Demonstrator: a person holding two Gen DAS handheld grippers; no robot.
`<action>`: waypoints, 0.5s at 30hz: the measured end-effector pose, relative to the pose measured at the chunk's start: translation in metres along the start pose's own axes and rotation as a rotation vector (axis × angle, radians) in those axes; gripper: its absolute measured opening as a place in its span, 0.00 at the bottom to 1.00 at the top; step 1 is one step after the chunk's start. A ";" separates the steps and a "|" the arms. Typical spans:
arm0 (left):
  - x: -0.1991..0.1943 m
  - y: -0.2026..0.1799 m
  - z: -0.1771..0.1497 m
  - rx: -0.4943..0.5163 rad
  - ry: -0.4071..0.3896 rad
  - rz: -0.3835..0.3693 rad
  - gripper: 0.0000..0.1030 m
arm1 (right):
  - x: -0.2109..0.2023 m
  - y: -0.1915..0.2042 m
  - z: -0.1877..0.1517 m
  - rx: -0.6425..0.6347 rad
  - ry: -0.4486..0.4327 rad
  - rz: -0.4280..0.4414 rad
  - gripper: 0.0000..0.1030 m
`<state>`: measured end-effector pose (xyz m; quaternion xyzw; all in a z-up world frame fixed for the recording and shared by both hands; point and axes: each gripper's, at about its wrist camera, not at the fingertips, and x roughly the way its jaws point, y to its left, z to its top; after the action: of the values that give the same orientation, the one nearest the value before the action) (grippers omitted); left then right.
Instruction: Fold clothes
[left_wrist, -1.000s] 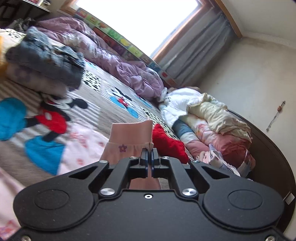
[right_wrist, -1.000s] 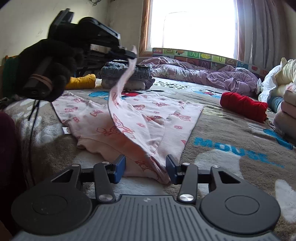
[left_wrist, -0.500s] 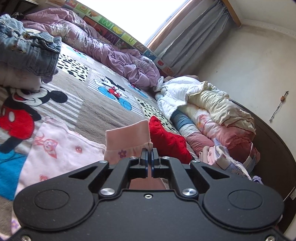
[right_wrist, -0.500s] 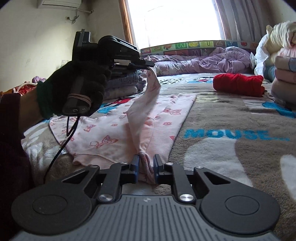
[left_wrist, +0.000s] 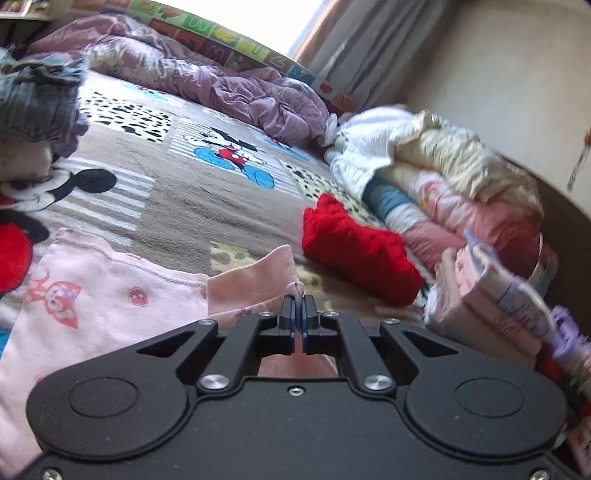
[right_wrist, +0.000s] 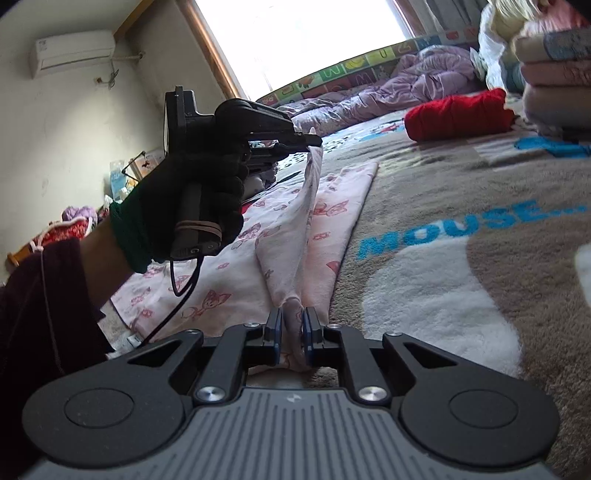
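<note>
**Both grippers clamped on the pink garment**

The left gripper (left_wrist: 298, 299) has its jaws pressed together on the cuff of the pink garment (left_wrist: 92, 295), which pokes up just past the fingertips. Seen from the right wrist view, this gripper (right_wrist: 314, 142) is held in a black-gloved hand (right_wrist: 199, 206) above the bed, and a strip of the pink cloth hangs from its tip down to the rest of the garment.

The right gripper (right_wrist: 291, 325) is nearly closed, its blue-padded fingers pinching a bunched fold of the same garment (right_wrist: 258, 258) at the near edge. The cloth runs as a raised ridge from this grip up to the left gripper, while the body of the garment lies flat on the cartoon-print blanket (right_wrist: 480, 206), to the left of the ridge.

Farther off and to the right lies a red knitted item (left_wrist: 354, 247), just beside a stack of folded clothes (left_wrist: 461, 206). A crumpled purple quilt (left_wrist: 229, 85) lies along the far side under the window.
</note>
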<state>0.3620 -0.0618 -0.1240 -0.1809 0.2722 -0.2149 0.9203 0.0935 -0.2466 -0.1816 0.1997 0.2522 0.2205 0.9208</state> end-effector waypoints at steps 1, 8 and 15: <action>0.004 -0.002 -0.001 0.017 0.009 0.010 0.02 | 0.000 -0.002 0.001 0.019 0.002 0.006 0.13; 0.025 -0.015 -0.009 0.139 0.068 0.076 0.02 | 0.004 -0.007 0.004 0.062 0.020 0.019 0.13; 0.038 -0.019 -0.015 0.188 0.104 0.090 0.02 | 0.005 -0.010 0.005 0.088 0.031 0.029 0.13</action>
<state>0.3765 -0.0998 -0.1438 -0.0699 0.3060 -0.2070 0.9266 0.1030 -0.2534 -0.1847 0.2400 0.2730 0.2258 0.9038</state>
